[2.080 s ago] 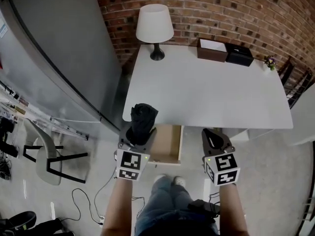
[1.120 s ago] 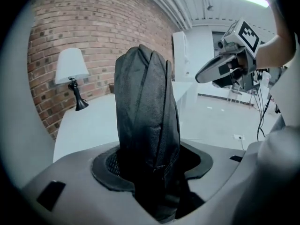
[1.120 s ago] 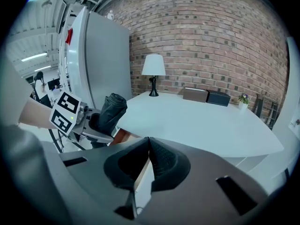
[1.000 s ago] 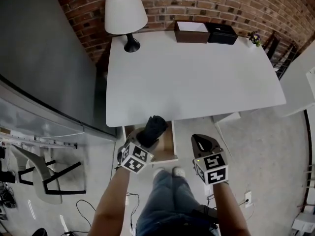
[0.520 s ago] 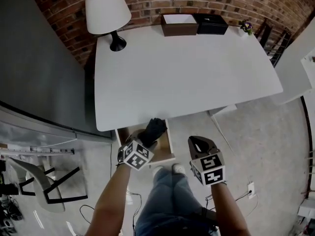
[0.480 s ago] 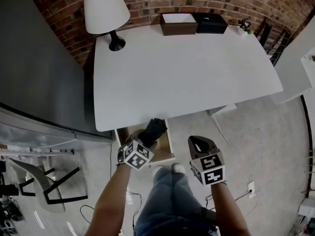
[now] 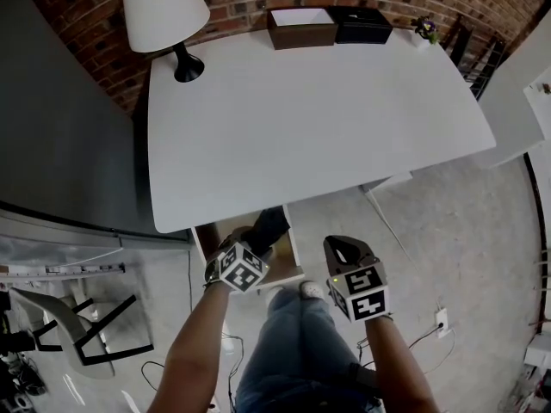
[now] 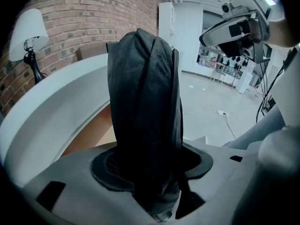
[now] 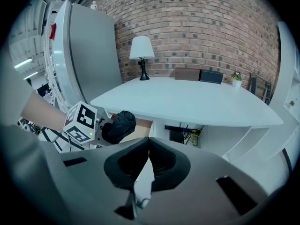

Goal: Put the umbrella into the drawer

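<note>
Under the white surface's (image 7: 310,110) 7 o'clock edge, the left gripper's (image 7: 252,244) fingers gripped the black folded umbrella (image 7: 269,225) over the open wooden drawer (image 7: 207,236). At 5 o'clock the right gripper's (image 7: 343,246) fingers were closed, empty.

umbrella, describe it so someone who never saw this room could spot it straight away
Find the big white table; an open wooden drawer sticks out under its near edge, toward the lamp end. At that drawer the left gripper clamps the umbrella, a folded bundle of black fabric. The right gripper beside it is shut and holds nothing.
</note>
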Motion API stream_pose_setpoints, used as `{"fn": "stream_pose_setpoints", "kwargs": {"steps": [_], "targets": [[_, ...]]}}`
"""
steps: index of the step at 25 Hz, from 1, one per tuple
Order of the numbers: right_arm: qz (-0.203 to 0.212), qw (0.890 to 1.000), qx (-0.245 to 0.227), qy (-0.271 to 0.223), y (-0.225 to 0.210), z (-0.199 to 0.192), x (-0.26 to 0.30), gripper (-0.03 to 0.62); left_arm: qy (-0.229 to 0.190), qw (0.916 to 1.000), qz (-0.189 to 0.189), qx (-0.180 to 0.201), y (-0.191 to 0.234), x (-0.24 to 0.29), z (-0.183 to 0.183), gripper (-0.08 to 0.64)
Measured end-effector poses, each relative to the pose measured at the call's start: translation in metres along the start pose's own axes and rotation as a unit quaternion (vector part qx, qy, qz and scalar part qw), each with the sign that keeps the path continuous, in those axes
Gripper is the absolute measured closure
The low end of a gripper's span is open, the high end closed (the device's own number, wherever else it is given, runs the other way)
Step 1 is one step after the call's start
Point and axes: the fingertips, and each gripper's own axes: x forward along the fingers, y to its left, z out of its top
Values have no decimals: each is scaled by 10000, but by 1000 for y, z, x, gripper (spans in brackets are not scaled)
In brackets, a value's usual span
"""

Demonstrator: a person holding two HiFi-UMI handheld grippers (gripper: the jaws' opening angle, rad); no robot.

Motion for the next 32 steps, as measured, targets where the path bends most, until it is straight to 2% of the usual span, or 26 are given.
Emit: {"fn": "stream_pose_setpoints", "kwargs": {"steps": [15,32], "targets": [[-141,9994,253,200,-20,-45,30,592,492,9987,-122,44,15,60,-36,308],[-148,9990,333,244,-41,-79,60,592,1001,9945,198,-224,43,113,-67,305]]}}
